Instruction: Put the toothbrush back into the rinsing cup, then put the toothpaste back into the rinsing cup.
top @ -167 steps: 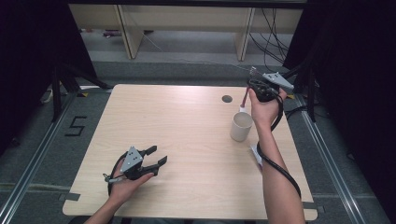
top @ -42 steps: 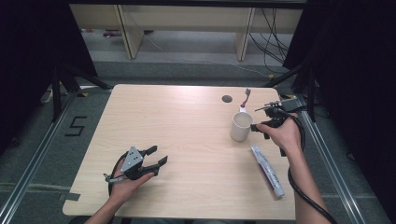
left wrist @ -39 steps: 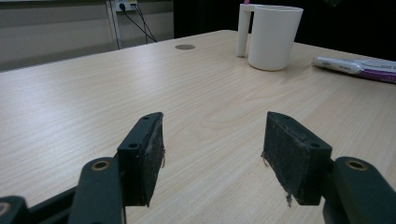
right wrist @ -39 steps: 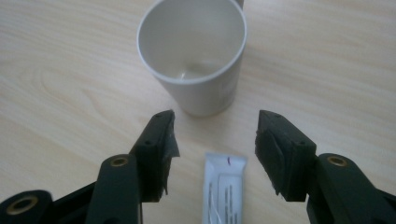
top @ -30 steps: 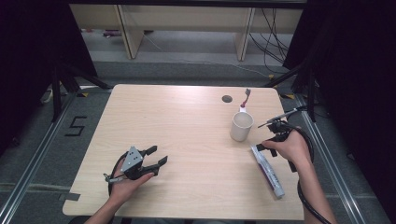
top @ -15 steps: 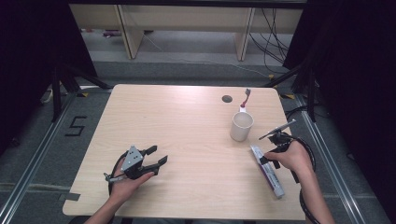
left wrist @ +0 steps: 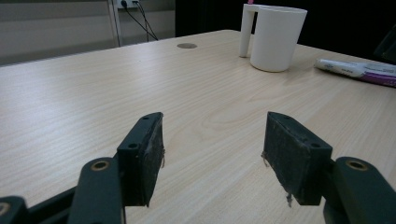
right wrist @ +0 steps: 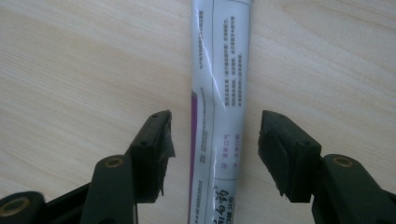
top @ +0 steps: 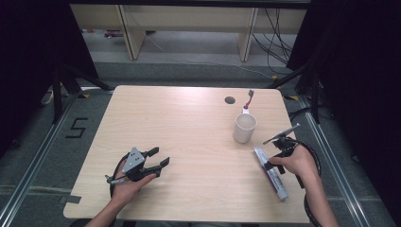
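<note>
Since the earlier frames, the person's right hand has come away from the white mug [top: 244, 127], where a toothbrush [top: 248, 98] now stands with its head leaning out toward twelve o'clock, and has dropped toward the table's five o'clock edge. Its right gripper [right wrist: 212, 154] now hangs straight over a toothpaste tube [right wrist: 219, 93] that lies flat on the light wooden table [top: 189, 123]. The jaws have just been opening and stand wide, one on each side of the tube, with bare wood showing between each pad and the tube, so nothing is grasped yet. That straddle looks like a line-up for a pinch across the tube's narrow width, probably to lift it next. In the high view the tube [top: 270, 174] lies at about four o'clock from the mug, near it but apart, its long axis running from ten o'clock to four o'clock. The left gripper [top: 152, 161] rests low at the table's seven o'clock area, well apart from the mug and tube, its jaws spread and empty. It points toward them, seemingly parked out of the working hand's way.
</note>
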